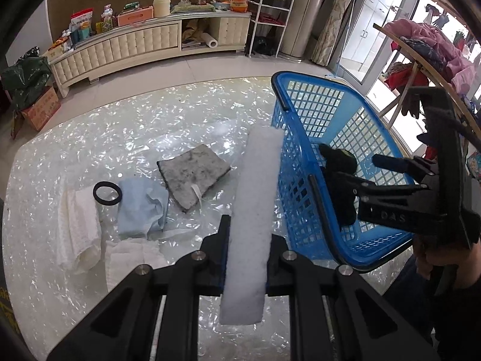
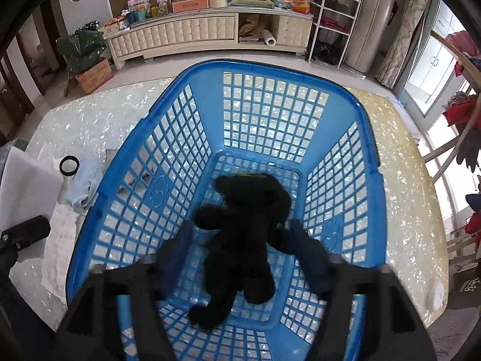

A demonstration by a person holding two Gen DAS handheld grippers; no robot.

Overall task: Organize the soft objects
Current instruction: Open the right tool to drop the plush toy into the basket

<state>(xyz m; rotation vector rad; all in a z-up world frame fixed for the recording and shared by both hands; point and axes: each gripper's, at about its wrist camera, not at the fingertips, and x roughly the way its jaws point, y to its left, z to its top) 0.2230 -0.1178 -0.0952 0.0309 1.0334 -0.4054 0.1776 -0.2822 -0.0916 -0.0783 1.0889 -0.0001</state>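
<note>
Left gripper [image 1: 249,240], jaws clamped on the white foam strip [image 1: 255,198]; right gripper [image 2: 240,246] jaws apart above the black cloth [image 2: 240,234] in the blue basket [image 2: 270,69]. Only the left view shows the grey sponge [image 1: 192,174] on the pearly table [image 1: 90,138].

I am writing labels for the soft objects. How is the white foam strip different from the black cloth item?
Colour: the white foam strip is pale; the black cloth item is dark.
Shape: the strip is a straight, flat slab; the black item is crumpled and limp.
Place: the strip is clamped in the left claw, outside the blue basket; the black item lies inside the basket, between the open jaws of the right claw.
Both look soft.
</note>
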